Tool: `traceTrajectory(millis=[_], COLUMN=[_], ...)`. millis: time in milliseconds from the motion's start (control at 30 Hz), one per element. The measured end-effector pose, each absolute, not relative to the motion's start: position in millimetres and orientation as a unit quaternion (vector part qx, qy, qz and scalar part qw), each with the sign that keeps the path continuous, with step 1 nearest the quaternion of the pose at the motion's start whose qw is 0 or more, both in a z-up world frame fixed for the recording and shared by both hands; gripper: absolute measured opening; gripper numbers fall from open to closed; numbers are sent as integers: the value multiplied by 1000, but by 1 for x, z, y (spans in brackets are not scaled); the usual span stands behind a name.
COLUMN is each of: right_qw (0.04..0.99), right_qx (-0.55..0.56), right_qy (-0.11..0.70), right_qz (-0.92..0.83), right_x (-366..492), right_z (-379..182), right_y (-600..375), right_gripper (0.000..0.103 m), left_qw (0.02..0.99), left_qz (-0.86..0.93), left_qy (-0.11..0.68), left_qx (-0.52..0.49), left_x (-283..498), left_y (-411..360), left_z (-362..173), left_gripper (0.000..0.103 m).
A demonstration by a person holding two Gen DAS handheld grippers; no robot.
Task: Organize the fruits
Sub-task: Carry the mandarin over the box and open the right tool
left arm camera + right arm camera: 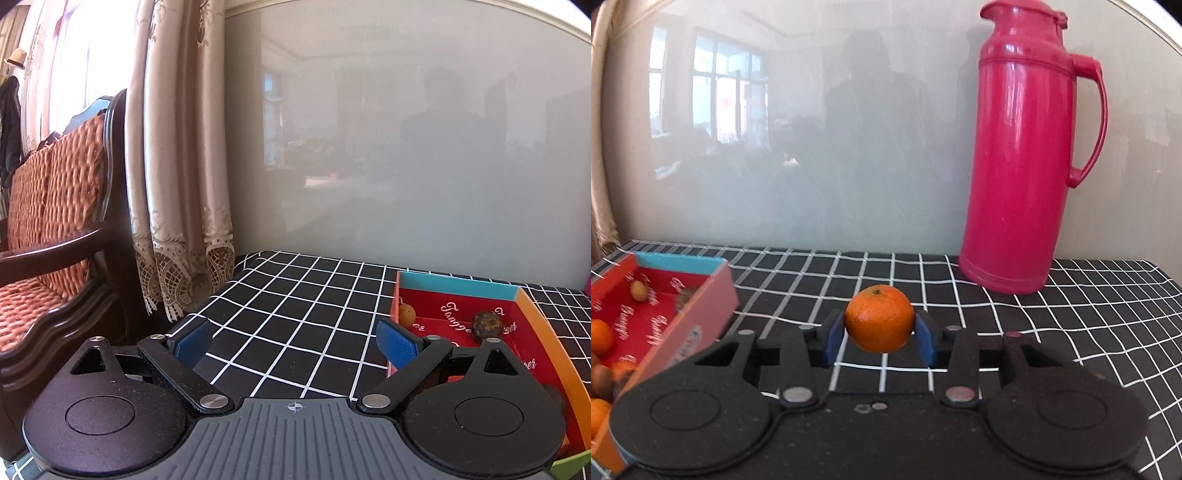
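right hand-held gripper [879,338] clamps orange [879,318] | left hand-held gripper [295,341] wide | box [701,306] partly cut off

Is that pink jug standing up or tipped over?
Upright. The jug stands on its flat base on the checked cloth, spout and lid at the top, lid shut.

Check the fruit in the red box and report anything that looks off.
One piece stands out: a dark, brownish, mottled fruit on the floor of the red box looks spoiled beside the small yellow fruit. The orange held by the right gripper looks sound.
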State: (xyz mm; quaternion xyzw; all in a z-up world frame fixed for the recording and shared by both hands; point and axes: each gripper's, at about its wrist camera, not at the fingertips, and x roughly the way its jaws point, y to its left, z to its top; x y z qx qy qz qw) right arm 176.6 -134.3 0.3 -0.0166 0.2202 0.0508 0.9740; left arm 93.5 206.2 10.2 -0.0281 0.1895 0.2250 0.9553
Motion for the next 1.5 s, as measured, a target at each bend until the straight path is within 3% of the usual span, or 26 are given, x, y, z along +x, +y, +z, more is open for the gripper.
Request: traceTrajectory(millis=[533,1200,1233,1267,1300,1367,1500], right_qw=[969,952,950,950,954,961,973], right_qx=[-16,-31,-37,-42,-44,-48,-49], right_qy=[199,211,215,212,200,176,141], right_qz=[147,220,225,224,219,208,177], right_x=[139,131,132,131,128,121,116], right_z=[14,6,4,3,4,11,23], right_y=[-56,15,18,19,17,11,-15], right_gripper=[40,42,43,53,70,84,103], left_qw=[952,948,948,949,950,952,955], left_qz=[224,232,231,228,226,223,217], left_qy=[207,217,216,215,214,210,200], left_qx=[-34,-26,-27,-26,-25,-25,-35], left_x=[35,34,34,34,33,33,33], left_y=[198,209,208,207,205,203,196], left_z=[-2,-8,-8,-7,-7,-5,0], left_gripper=[95,95,95,95,95,95,95])
